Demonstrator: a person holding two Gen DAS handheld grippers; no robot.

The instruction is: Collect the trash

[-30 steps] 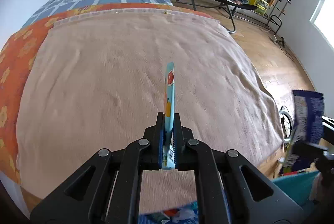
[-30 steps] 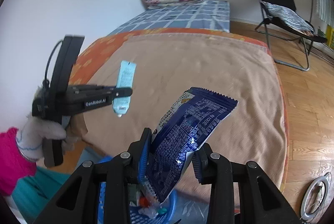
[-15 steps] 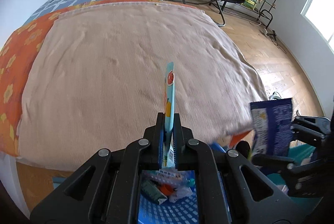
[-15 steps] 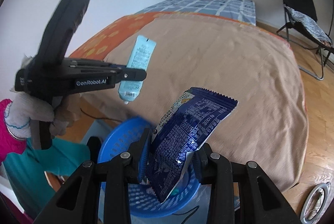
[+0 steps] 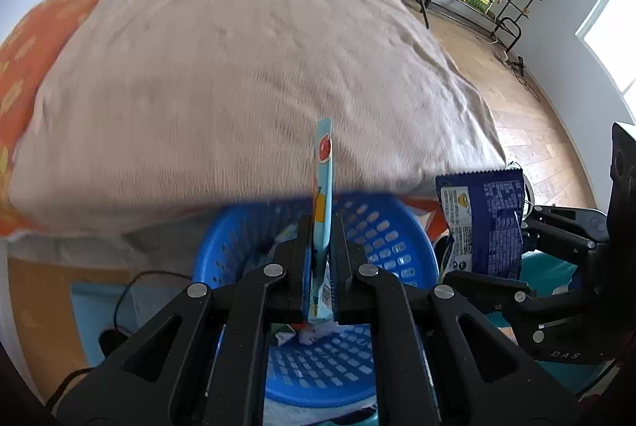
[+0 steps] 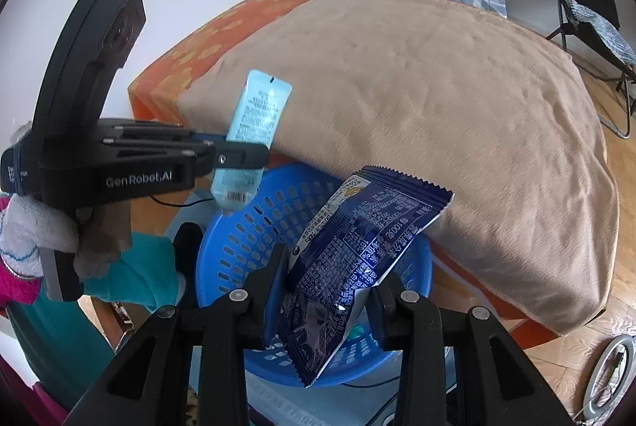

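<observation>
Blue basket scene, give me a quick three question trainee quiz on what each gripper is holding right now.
1. True or false: the left gripper is shut on the light blue tube.
2. What does the right gripper hold: A a spoon, B the dark blue snack bag, C nothing?
3. What lies under both items?

Key: 1 true. 2 B. 3 the blue basket, already with some trash inside.

Bright daylight; fisheye-warped edges, left view motion-blurred.
</observation>
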